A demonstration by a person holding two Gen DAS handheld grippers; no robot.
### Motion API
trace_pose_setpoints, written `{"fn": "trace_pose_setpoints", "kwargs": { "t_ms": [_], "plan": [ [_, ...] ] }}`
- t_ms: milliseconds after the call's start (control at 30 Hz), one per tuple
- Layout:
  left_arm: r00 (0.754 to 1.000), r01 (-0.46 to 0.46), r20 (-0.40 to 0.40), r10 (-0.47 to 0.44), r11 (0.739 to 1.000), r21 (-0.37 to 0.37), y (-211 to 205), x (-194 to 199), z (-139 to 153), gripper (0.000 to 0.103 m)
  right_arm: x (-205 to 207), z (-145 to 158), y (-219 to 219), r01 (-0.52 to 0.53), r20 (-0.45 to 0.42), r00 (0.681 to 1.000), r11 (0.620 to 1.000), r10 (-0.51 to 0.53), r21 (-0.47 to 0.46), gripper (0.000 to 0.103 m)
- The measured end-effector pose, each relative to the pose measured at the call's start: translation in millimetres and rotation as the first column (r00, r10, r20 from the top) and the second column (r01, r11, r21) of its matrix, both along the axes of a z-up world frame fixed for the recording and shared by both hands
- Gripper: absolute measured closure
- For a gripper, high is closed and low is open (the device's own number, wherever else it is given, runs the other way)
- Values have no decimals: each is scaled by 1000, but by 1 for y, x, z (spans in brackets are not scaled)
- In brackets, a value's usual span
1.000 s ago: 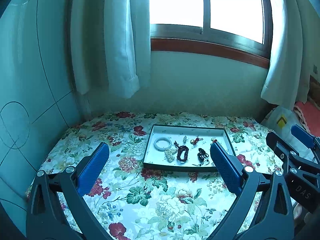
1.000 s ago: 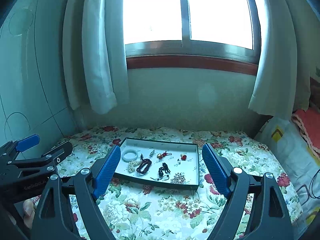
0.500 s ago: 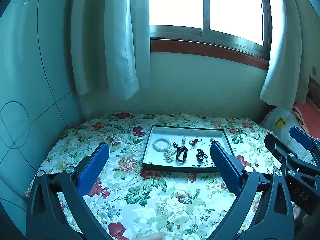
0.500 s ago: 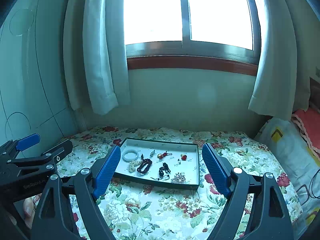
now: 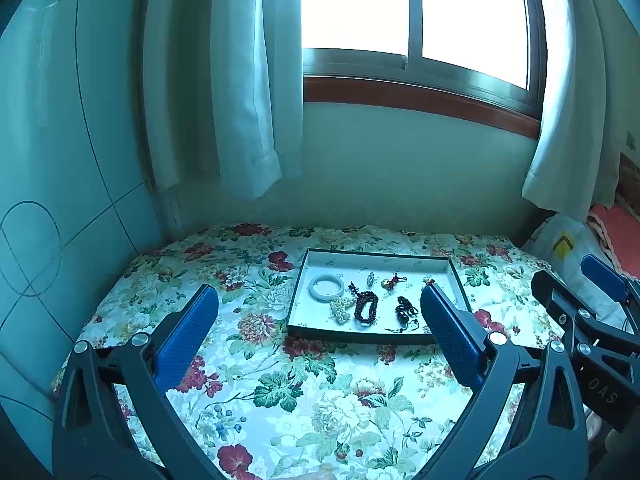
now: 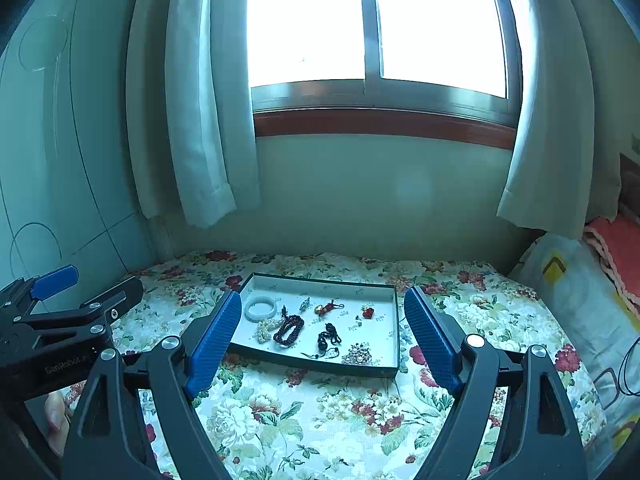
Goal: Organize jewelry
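Observation:
A shallow dark-rimmed tray (image 5: 376, 257) with a white floor lies on the floral tablecloth, also in the right wrist view (image 6: 320, 280). In it lie a pale jade bangle (image 5: 326, 287), a white pearl cluster (image 5: 341, 308), a dark bead bracelet (image 5: 366, 307), a black cord pendant (image 5: 405, 308), a small red-gold charm (image 5: 390, 281) and, in the right wrist view, a red charm (image 6: 367, 312) and a sparkly cluster (image 6: 359, 354). My left gripper (image 5: 318, 336) is open and empty, held above the table in front of the tray. My right gripper (image 6: 324, 338) is open and empty too, just before the tray's near edge.
The table (image 5: 280, 392) stands against a wall under a window (image 6: 376, 24) with pale curtains (image 5: 236, 80). A tiled wall (image 5: 48, 160) is at the left. A patterned pillow (image 6: 576, 292) lies at the right. Each gripper shows at the edge of the other's view.
Both views have pulled back and risen slightly, so the tray looks a little smaller and farther. Both grippers stay open. Nothing in the tray has moved.

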State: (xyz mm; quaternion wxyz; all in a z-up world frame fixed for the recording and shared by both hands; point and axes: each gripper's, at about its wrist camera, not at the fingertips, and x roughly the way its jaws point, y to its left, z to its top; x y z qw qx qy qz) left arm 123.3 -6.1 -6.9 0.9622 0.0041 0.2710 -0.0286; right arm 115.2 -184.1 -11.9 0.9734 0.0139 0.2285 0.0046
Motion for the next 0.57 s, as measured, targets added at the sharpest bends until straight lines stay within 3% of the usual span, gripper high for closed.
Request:
{"fn": "trace_pose_setpoints", "kwargs": {
  "t_ms": [133, 333, 567],
  "plan": [
    [1000, 4, -2, -4, 1000, -17, 2, 1, -2, 2, 0, 0, -1, -2, -1, 1000, 1000, 2, 1, 21],
    [1000, -25, 16, 25, 999, 24, 3, 4, -8, 2, 0, -2, -4, 2, -6, 1000, 1000, -2, 4, 21],
    [996, -60, -63, 61, 998, 14, 18, 33, -34, 2, 16, -20, -19, 27, -51, 998, 1000, -26, 15, 21]
  ]
}}
